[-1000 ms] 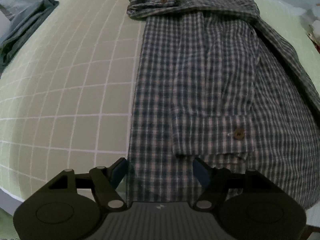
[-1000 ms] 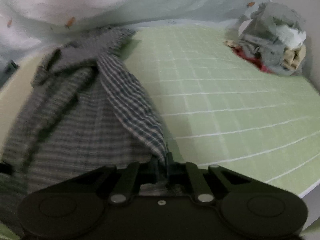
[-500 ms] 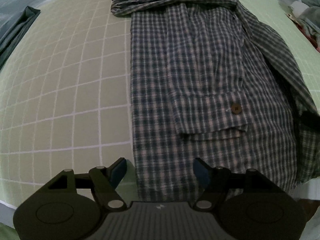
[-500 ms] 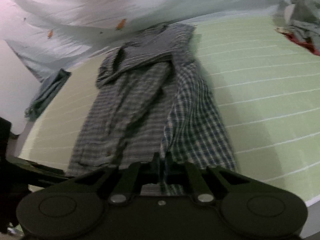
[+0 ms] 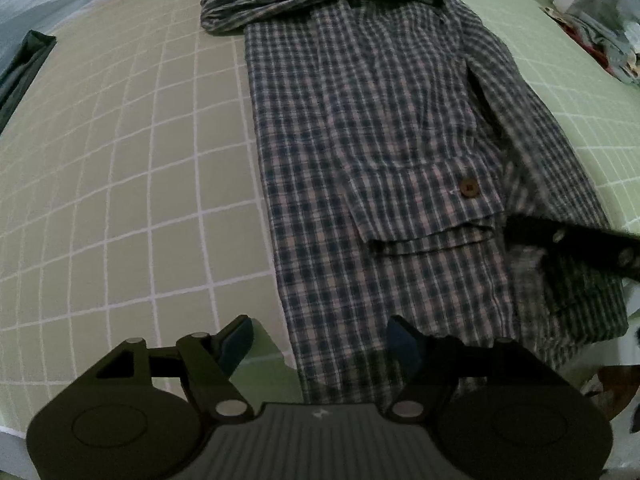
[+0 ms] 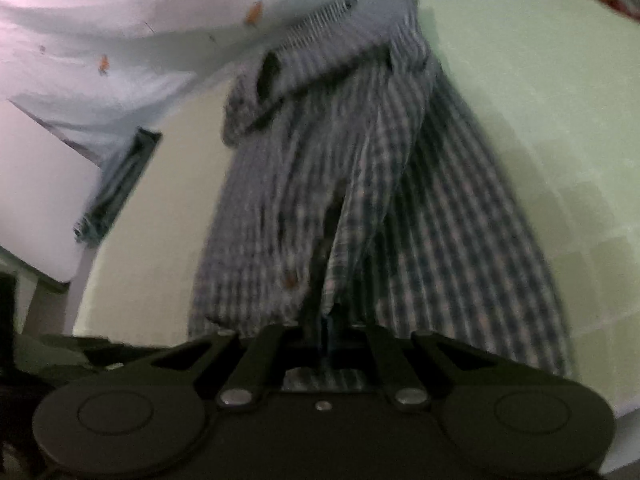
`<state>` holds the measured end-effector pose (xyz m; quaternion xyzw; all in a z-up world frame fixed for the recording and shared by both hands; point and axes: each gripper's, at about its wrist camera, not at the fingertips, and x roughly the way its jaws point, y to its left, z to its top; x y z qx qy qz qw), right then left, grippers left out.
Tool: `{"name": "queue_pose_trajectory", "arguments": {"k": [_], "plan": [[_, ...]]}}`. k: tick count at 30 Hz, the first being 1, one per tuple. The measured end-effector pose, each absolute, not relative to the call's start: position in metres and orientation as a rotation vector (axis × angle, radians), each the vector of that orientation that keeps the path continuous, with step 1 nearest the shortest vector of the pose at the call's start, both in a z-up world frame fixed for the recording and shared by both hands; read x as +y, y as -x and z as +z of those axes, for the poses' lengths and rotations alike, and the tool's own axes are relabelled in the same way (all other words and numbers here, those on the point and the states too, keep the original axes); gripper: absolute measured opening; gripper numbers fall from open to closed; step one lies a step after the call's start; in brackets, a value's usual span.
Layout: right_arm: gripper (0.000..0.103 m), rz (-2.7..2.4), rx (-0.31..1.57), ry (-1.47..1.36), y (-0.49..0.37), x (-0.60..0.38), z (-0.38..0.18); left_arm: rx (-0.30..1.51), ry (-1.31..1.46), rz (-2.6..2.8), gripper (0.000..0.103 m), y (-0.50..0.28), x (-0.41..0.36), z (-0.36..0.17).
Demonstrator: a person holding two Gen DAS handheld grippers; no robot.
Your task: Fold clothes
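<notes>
- Two blue-padded fingers (image 5: 236, 340) of the left tongs (image 5: 320, 342) stand wide apart, holding nothing, over the near hem of the plaid shirt (image 5: 360, 128), which lies lengthwise on the green gridded table (image 5: 120, 160).
- Right tongs (image 6: 324, 334), pinched together, grip the blurred shirt's (image 6: 320, 168) near edge, lifting a fold.
</notes>
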<state>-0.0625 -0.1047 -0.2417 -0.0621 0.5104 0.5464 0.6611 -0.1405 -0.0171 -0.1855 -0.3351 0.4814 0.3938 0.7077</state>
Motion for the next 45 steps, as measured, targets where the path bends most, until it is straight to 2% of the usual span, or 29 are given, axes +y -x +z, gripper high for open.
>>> {"name": "queue_pose_trajectory", "arguments": {"k": [4, 5, 7, 8, 9, 11, 13, 14, 18, 19, 23, 29, 37, 38, 40, 42, 44, 45], "plan": [[0.009, 1.254, 1.189, 0.151, 0.063, -0.100, -0.244, 1.061, 0.770, 0.869, 0.079, 0.142, -0.015, -0.185], [0.016, 1.261, 1.196, 0.154, 0.062, -0.099, -0.243, 1.055, 0.784, 0.872, 0.079, 0.143, -0.013, -0.184], [0.036, 1.275, 1.209, 0.158, 0.061, -0.097, -0.242, 1.033, 0.814, 0.879, 0.079, 0.145, -0.008, -0.181], [0.056, 1.279, 1.201, 0.173, 0.061, -0.096, -0.238, 1.014, 0.827, 0.886, 0.079, 0.148, -0.005, -0.178], [0.063, 1.290, 1.185, 0.180, 0.061, -0.094, -0.233, 0.991, 0.837, 0.899, 0.079, 0.150, -0.002, -0.173], [0.063, 1.307, 1.151, 0.181, 0.059, -0.091, -0.224, 0.942, 0.856, 0.931, 0.079, 0.157, 0.007, -0.164], [0.070, 1.313, 1.110, 0.169, 0.054, -0.088, -0.215, 0.893, 0.880, 0.971, 0.079, 0.164, 0.017, -0.155], [0.078, 1.303, 1.074, 0.169, 0.050, -0.087, -0.209, 0.871, 0.892, 0.993, 0.079, 0.168, 0.024, -0.152], [0.091, 1.215, 0.812, 0.280, 0.045, -0.078, -0.184, 0.819, 0.926, 1.067, 0.079, 0.176, 0.052, -0.145], [0.091, 1.199, 0.764, 0.319, 0.043, -0.072, -0.182, 0.815, 0.928, 1.085, 0.079, 0.177, 0.060, -0.145], [0.091, 1.136, 0.643, 0.437, 0.027, -0.039, -0.183, 0.786, 0.914, 1.132, 0.079, 0.180, 0.096, -0.141], [0.088, 1.097, 0.583, 0.513, 0.000, 0.025, -0.199, 0.740, 0.887, 1.161, 0.079, 0.187, 0.170, -0.144], [0.074, 1.048, 0.465, 0.742, -0.011, 0.106, -0.224, 0.700, 0.889, 1.093, 0.079, 0.173, 0.277, -0.171], [0.070, 1.038, 0.439, 0.771, -0.010, 0.116, -0.226, 0.694, 0.897, 1.084, 0.079, 0.170, 0.289, -0.175], [0.055, 1.046, 0.407, 0.794, -0.011, 0.126, -0.228, 0.682, 0.911, 1.072, 0.079, 0.164, 0.306, -0.183], [0.029, 1.073, 0.399, 0.779, -0.012, 0.133, -0.227, 0.662, 0.915, 1.051, 0.079, 0.157, 0.318, -0.188], [0.023, 1.091, 0.395, 0.751, -0.013, 0.137, -0.224, 0.642, 0.908, 1.035, 0.074, 0.152, 0.324, -0.191], [0.017, 1.093, 0.396, 0.730, -0.014, 0.138, -0.223, 0.632, 0.902, 1.030, 0.063, 0.149, 0.326, -0.192]]}}
